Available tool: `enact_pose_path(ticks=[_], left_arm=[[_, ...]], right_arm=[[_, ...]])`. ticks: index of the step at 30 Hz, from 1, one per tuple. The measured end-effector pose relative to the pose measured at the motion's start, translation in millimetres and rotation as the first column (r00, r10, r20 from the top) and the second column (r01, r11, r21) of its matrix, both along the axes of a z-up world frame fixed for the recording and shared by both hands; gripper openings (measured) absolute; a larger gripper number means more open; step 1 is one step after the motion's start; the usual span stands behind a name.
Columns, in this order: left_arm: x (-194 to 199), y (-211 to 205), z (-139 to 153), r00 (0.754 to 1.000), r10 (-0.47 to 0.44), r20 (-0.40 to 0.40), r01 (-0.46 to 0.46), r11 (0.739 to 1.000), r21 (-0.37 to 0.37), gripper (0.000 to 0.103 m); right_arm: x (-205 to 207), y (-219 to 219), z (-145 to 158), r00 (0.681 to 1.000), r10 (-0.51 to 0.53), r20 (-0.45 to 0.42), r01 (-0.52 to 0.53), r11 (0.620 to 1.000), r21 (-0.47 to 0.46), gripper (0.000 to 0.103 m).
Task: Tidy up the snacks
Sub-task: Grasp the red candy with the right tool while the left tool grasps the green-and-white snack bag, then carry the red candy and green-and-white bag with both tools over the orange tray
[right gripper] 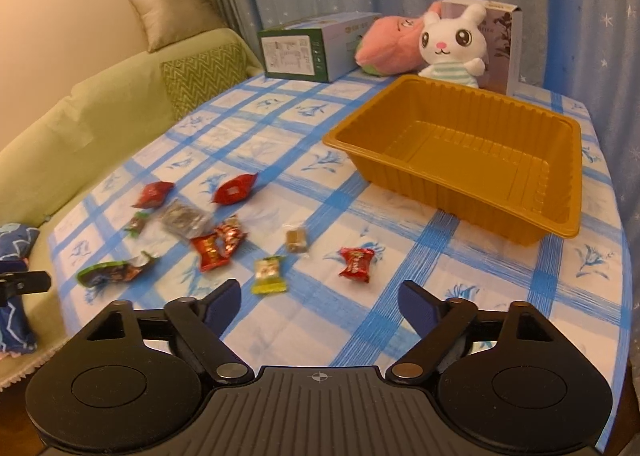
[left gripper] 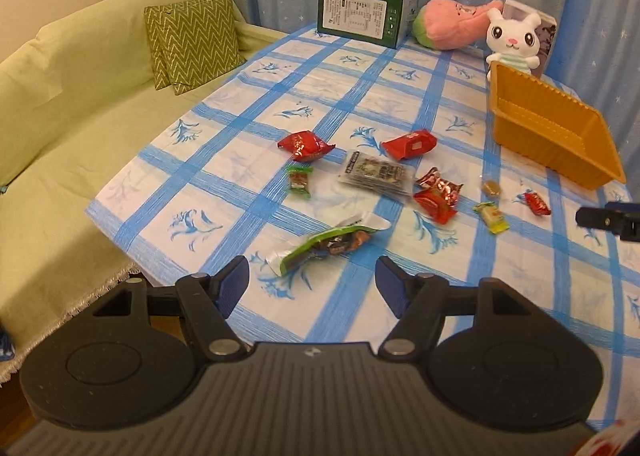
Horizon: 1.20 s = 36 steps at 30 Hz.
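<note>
Several wrapped snacks lie scattered on the blue-checked tablecloth [left gripper: 360,95]. A long green packet [left gripper: 320,246] lies just ahead of my open, empty left gripper [left gripper: 312,280]. Red packets [left gripper: 305,145] [left gripper: 409,143], a grey foil pack [left gripper: 376,173] and small candies lie beyond. An empty orange plastic tray [right gripper: 452,123] stands at the right. My right gripper [right gripper: 320,302] is open and empty, with a red candy [right gripper: 356,264] and a yellow-green candy [right gripper: 270,274] just ahead. The green packet also shows in the right wrist view [right gripper: 114,272].
A green box [left gripper: 362,13], a pink plush [left gripper: 452,25], a white bunny plush [right gripper: 452,41] and a grey box [right gripper: 502,43] stand at the table's far edge. A green sofa [left gripper: 60,103] with cushions borders the left side. Curtains hang behind.
</note>
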<state>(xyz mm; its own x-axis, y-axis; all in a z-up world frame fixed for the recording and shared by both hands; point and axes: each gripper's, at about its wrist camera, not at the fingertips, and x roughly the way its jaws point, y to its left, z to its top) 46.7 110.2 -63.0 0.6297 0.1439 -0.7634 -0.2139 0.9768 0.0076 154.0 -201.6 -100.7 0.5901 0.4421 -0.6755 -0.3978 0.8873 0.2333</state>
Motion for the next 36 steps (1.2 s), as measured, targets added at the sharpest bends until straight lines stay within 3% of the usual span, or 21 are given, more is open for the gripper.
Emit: enact_pose_path(ticks=[7,16,26,28,36], left_arm=[[21,10,-14,0.999,-0.032,-0.016,0.032,0.999,-0.003,0.066],[43,19,-26,0.995,-0.09,-0.051,0.09,0.996,0.001,0.062],[62,21,-38,0.981,-0.175,-0.089,0.176,0.984,0.007,0.059],[65,22,-40,0.976,-0.197,-0.097,0.198,0.98,0.002,0.059],[71,18,-47,0.952,-0.284,-0.117,0.288,0.957,0.019,0.053]], right_arm=[[32,7,-22,1.0,-0.021,-0.016,0.021,0.999,-0.035,0.059],[69,19,-47,0.997,-0.055,-0.048,0.05,0.995,-0.089,0.037],[79,26,-60,0.995,-0.065,-0.081,0.055,0.991,-0.124,0.026],[79,28,-61,0.995,-0.06,-0.081,0.05,0.991,-0.124,0.019],[67,27,-54,0.998,-0.039,-0.051,0.033,0.993,-0.114,0.016]])
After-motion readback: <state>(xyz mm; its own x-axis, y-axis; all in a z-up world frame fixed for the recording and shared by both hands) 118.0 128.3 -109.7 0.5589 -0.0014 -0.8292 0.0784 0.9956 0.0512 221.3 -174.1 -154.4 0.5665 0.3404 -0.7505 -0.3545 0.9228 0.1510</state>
